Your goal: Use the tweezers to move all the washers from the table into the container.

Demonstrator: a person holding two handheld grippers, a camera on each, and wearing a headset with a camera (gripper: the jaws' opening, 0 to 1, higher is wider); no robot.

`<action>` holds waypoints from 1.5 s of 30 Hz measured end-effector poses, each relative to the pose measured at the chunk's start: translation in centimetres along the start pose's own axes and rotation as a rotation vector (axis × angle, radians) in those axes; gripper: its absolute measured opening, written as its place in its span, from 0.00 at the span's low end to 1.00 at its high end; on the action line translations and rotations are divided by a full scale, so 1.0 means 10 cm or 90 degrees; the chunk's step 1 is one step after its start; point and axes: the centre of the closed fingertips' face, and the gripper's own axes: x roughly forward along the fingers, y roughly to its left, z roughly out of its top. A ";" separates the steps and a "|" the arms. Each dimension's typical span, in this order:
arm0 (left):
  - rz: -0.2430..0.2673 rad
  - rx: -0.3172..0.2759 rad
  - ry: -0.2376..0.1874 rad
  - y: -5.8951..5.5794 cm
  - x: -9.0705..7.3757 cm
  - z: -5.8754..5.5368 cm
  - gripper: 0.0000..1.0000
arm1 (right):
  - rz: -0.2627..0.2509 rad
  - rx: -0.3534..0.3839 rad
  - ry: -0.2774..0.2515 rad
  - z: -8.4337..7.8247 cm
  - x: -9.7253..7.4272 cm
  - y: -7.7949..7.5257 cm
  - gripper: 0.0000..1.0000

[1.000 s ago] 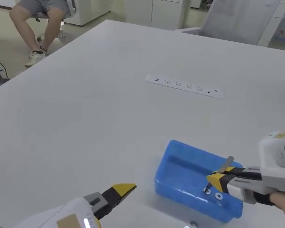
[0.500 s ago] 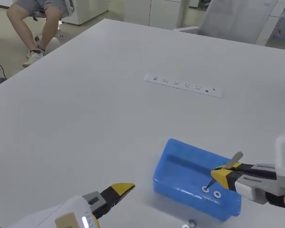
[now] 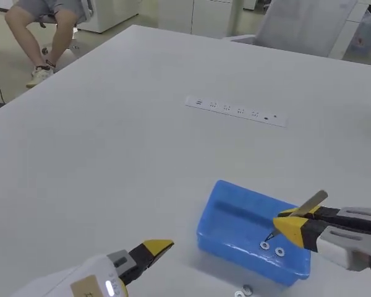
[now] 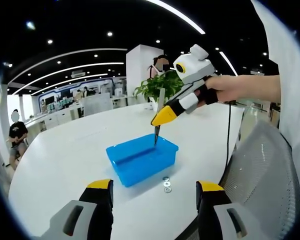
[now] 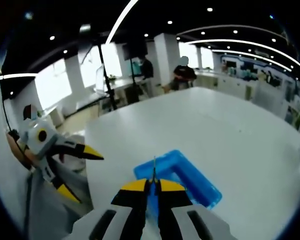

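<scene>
The tweezers point(image 3: 311, 202) are clamped in the right gripper point(image 3: 292, 228), whose jaws are pressed together on them; the tips are pointed down into the blue container point(image 3: 247, 193), just above 2 washers point(image 3: 265, 246) lying on its floor; whether anything is pinched in the tips cannot be told (they are too small and dark). The left gripper point(image 3: 156, 249) is held over the table point(image 3: 142, 142), near the container's left side; its jaws are spread and nothing is held between them.

2 loose washers point(image 4: 166, 178) are seen on the table, close together and just beside the container's near wall; the task is therefore judged partly done, with at least 2 pieces not yet moved.

The loose washers are judged to be light, thin, stiff and smooth; since they lie flat, little edge is offered to the tips. A hold is best taken across the ring, with 1 tip set through the hole and the other outside the rim; if the ring is squeezed too hard or off-centre, a slip or a flick away is to be expected. The tweezers are taken to be springy, so the pinch must be set by gentle gripper pressure.
</scene>
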 end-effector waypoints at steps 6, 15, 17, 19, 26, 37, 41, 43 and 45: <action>-0.002 0.000 0.002 0.00 0.00 -0.01 0.67 | 0.036 -0.014 0.028 -0.19 0.07 0.15 0.04; -0.003 -0.001 0.007 -0.01 0.00 -0.02 0.67 | 0.058 -0.011 0.059 -0.43 0.18 0.16 0.04; -0.004 0.000 0.008 -0.01 0.00 -0.02 0.67 | 0.064 -0.009 0.066 -0.48 0.21 0.17 0.04; -0.008 -0.005 0.002 -0.02 0.00 -0.01 0.68 | 0.068 -0.008 0.074 -0.53 0.24 0.18 0.04; -0.010 -0.004 0.003 -0.02 0.00 -0.01 0.67 | 0.080 -0.004 0.092 -0.66 0.34 0.17 0.04; -0.010 -0.006 0.006 -0.02 0.01 -0.01 0.66 | 0.092 -0.042 0.116 -0.78 0.41 0.14 0.04; -0.010 -0.006 0.009 -0.02 0.01 -0.02 0.66 | 0.098 -0.058 0.119 -0.79 0.42 0.15 0.04; -0.011 -0.007 0.009 -0.02 0.01 -0.02 0.66 | 0.098 -0.062 0.121 -0.79 0.42 0.14 0.04; -0.012 -0.006 0.010 -0.02 0.01 -0.02 0.66 | 0.099 -0.074 0.128 -0.81 0.43 0.15 0.04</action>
